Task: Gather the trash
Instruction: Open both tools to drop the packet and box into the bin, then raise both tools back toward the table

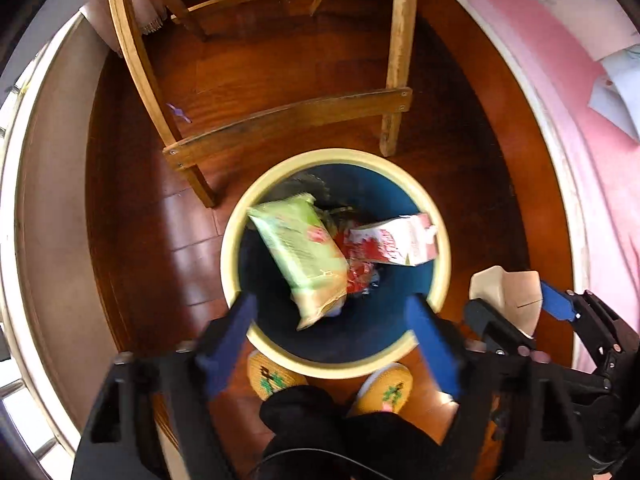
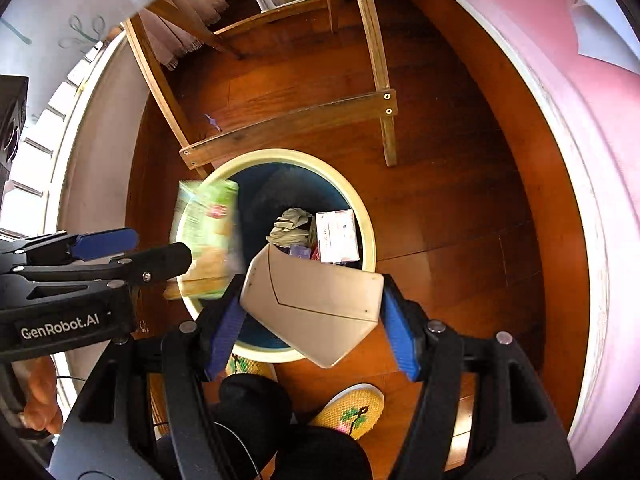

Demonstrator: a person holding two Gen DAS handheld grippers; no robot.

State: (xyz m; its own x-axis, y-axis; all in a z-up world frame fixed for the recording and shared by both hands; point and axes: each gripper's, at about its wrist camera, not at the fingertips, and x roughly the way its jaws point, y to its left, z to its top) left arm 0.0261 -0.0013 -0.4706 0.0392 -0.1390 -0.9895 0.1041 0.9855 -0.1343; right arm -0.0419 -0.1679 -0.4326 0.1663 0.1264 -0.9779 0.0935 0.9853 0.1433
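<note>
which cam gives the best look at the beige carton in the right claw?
Right wrist view: the beige carton fills the centre, clamped between the right claw pads over the bin, folds and edges visible. Left wrist view shows only a sliver of it at the right edge, mostly hidden behind the claw's frame.

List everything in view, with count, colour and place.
Bin: one, cream rim, blue inside, on the floor.
Green packet: one, blurred, over the bin mouth.
Red-and-white carton: one, inside the bin.
Crumpled paper: one, grey, inside the bin.
Beige carton: one, between the right gripper's pads.
Wooden chair: one, behind the bin.
Slippers: two, yellow, near the bin.
Left gripper: open, empty.
Right gripper: holding the beige carton.
</note>
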